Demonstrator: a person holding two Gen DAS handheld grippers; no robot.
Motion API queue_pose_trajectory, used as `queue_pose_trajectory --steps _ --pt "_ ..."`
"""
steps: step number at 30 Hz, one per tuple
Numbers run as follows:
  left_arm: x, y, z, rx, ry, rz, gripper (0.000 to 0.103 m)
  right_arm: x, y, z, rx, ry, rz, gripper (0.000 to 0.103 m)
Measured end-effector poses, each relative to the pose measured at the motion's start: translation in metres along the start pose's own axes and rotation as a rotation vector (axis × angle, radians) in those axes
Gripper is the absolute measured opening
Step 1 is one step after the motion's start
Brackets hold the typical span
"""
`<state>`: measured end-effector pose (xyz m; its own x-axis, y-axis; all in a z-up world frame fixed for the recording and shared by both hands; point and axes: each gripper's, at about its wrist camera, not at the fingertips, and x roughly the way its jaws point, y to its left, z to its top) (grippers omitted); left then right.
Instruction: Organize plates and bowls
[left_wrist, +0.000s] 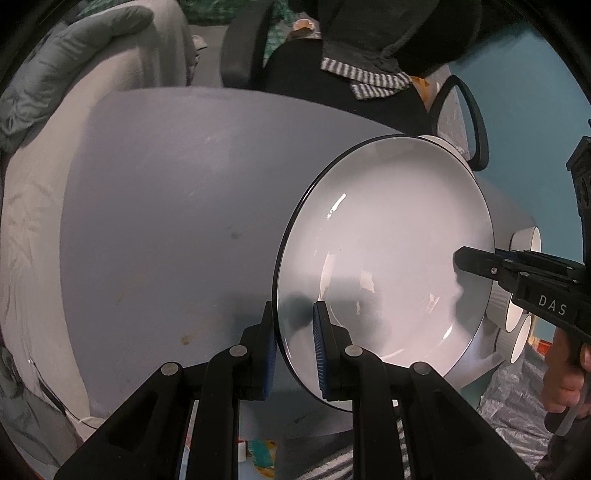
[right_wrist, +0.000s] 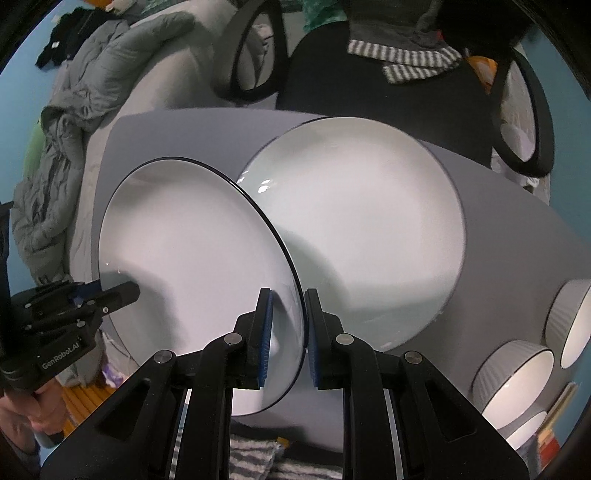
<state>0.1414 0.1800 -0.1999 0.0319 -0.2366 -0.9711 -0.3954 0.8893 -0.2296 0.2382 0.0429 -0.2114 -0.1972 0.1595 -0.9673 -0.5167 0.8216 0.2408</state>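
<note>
Two grippers of mine hold one white plate (left_wrist: 384, 254) with a thin dark rim, one on each side of it. My left gripper (left_wrist: 293, 347) is nearly closed, its blue pads pinching the plate's near-left edge, so the plate spreads away to the right of those fingers. My right gripper (right_wrist: 286, 336) is likewise almost closed on the opposite edge, and from its camera the plate (right_wrist: 195, 266) spreads away to the left. Each camera catches the other gripper biting the far rim: the right gripper (left_wrist: 476, 264) at the plate's right side, the left gripper (right_wrist: 118, 295) at its left side.

The plate is tilted and off the grey table (left_wrist: 166, 206). Beyond it, lying flat on the table, is a second plate (right_wrist: 369, 229), partly covered by the held one in the right camera's view. Ribbed bowls (right_wrist: 517, 384) stand on the table to the right of that second plate, close together.
</note>
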Motion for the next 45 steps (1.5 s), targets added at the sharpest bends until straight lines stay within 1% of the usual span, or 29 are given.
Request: queue_pose_trajectory --steps 9,18,27,34,38,41,44,45 --pt "0.011 -0.038 0.023 0.049 0.016 0.004 0.017 -0.010 -0.044 0.000 0.073 -0.015 0.009 0.017" --pt "0.028 -0.064 0.043 0.059 0.040 0.021 0.017 -0.011 -0.075 0.008 0.112 -0.013 0.010 0.017" --pt "0.040 -0.071 0.056 0.038 0.065 0.041 0.017 -0.001 -0.091 0.020 0.126 0.009 0.027 0.017" --pt "0.044 -0.071 0.058 0.026 0.077 0.044 0.018 0.006 -0.097 0.027 0.132 0.026 0.033 0.018" --pt "0.048 -0.077 0.057 0.031 0.081 0.068 0.018 0.009 -0.102 0.027 0.143 0.031 0.031 0.018" --pt "0.048 -0.079 0.058 0.038 0.068 0.087 0.018 0.010 -0.104 0.027 0.167 0.034 0.034 0.018" --pt "0.049 -0.076 0.059 0.023 0.068 0.073 0.018 0.010 -0.103 0.029 0.203 0.048 0.033 0.023" --pt "0.048 -0.075 0.059 0.023 0.070 0.071 0.018 0.010 -0.101 0.029 0.209 0.053 0.027 0.027"
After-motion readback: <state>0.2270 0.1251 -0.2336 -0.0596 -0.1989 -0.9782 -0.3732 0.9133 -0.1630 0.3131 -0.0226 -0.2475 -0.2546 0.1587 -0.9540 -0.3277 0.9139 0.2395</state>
